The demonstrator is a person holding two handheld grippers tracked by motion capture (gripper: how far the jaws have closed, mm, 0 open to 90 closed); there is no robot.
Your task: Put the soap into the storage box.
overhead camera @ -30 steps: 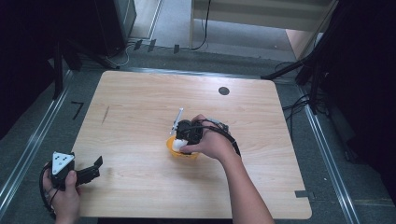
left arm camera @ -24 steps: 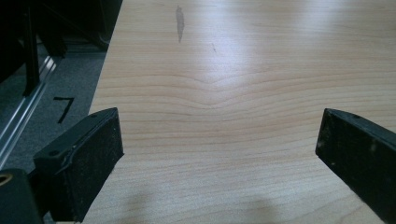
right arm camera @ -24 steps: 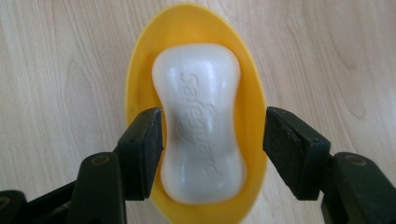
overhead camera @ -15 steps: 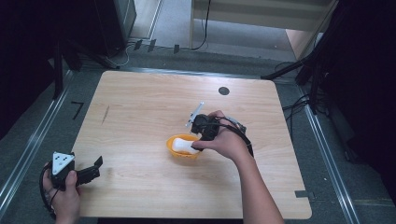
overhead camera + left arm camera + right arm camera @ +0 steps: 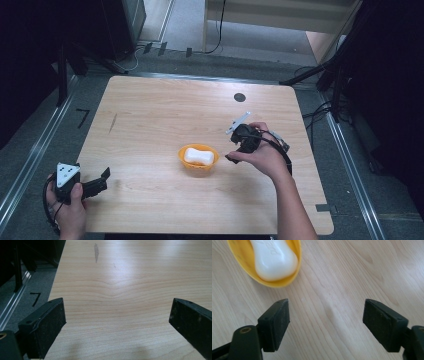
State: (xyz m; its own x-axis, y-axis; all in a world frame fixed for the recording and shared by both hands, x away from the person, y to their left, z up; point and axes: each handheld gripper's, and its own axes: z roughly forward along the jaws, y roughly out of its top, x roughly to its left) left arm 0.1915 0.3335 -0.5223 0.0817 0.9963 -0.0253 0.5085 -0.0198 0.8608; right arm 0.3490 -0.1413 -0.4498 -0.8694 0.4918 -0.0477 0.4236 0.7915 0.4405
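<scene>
We see a pale wooden table spanning the high view, its near-left corner taken by the left gripper, which rests at the edge with jaws spread wide over bare wood, nothing between them, as the left gripper view confirms; we judge it parked there to keep clear of the working area. The right gripper, held in the person's right hand, hovers just right of centre; its jaws stand apart and empty above the tabletop, near the dish but not touching it. The yellow dish sits near the table's middle, within easy reach of either hand; inside it lies the white soap bar, lengthwise in the hollow, which we judge keeps it from sliding. A small black disc is set in the far tabletop.
</scene>
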